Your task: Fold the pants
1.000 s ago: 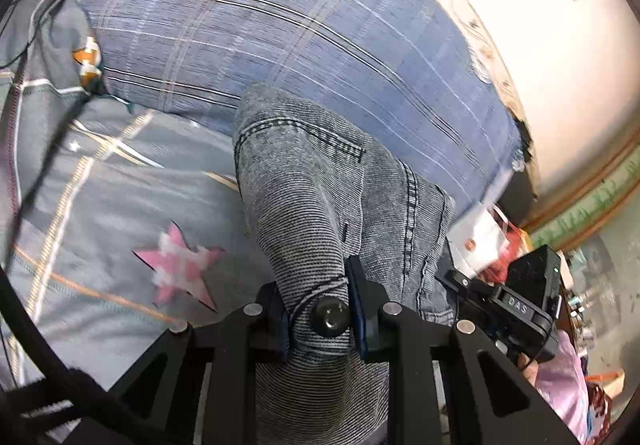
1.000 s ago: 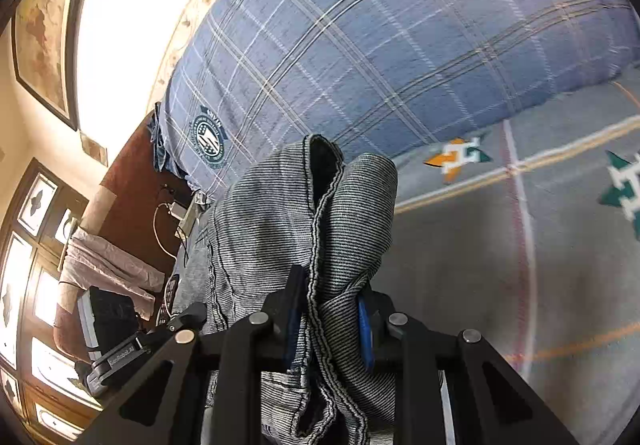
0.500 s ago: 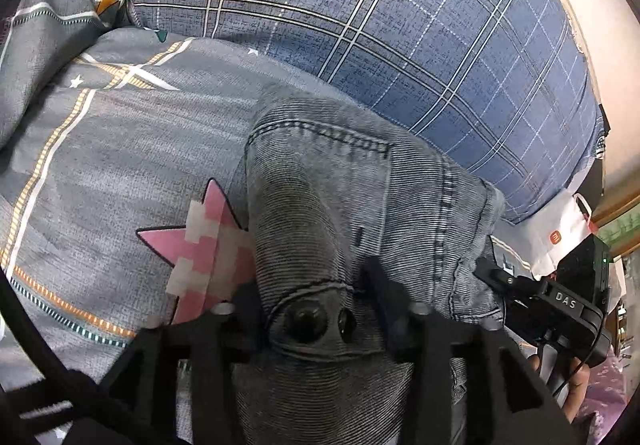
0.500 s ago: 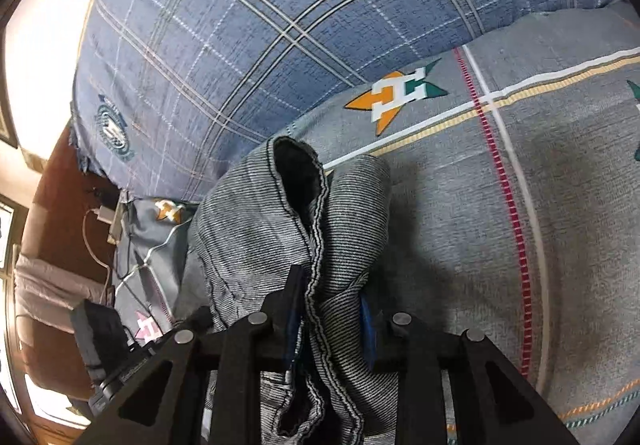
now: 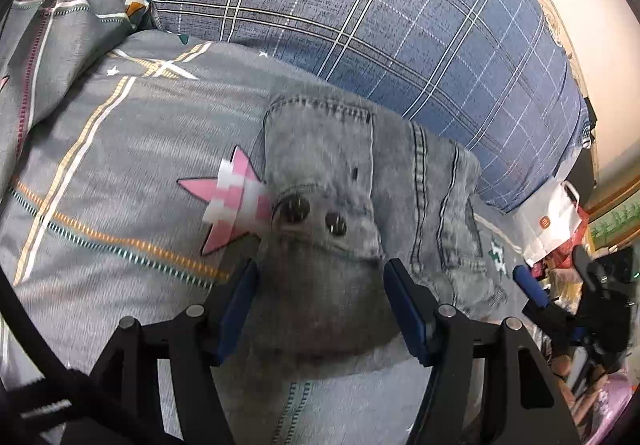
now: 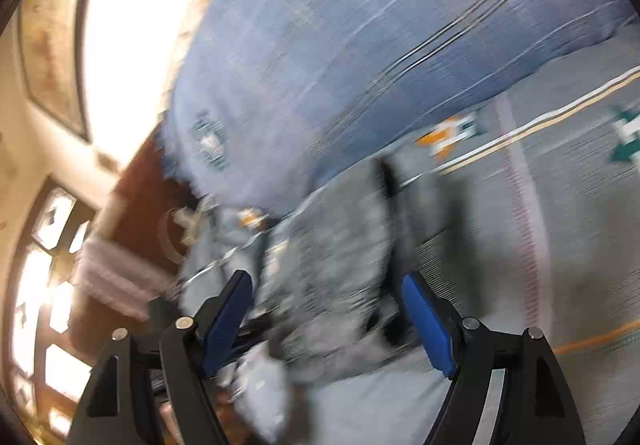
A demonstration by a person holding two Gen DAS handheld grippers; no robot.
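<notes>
Lying folded on the bed sheet (image 5: 104, 181): grey denim pants (image 5: 360, 181), waistband end nearest the left wrist camera, two metal buttons (image 5: 295, 208) facing up, long axis running from near to far toward the blue plaid quilt (image 5: 380, 13). Left tongs (image 5: 322, 301): spread open, one blue pad either side of the waistband, nothing clamped. Right tongs (image 6: 326, 319): likewise open, straddling the bunched denim (image 6: 332, 265). Right wrist view heavily motion-blurred; seams and folds unreadable. Near edge of the pants is cut off behind the tongs' frame. A white paper bag (image 5: 548, 221) stands at far right.
</notes>
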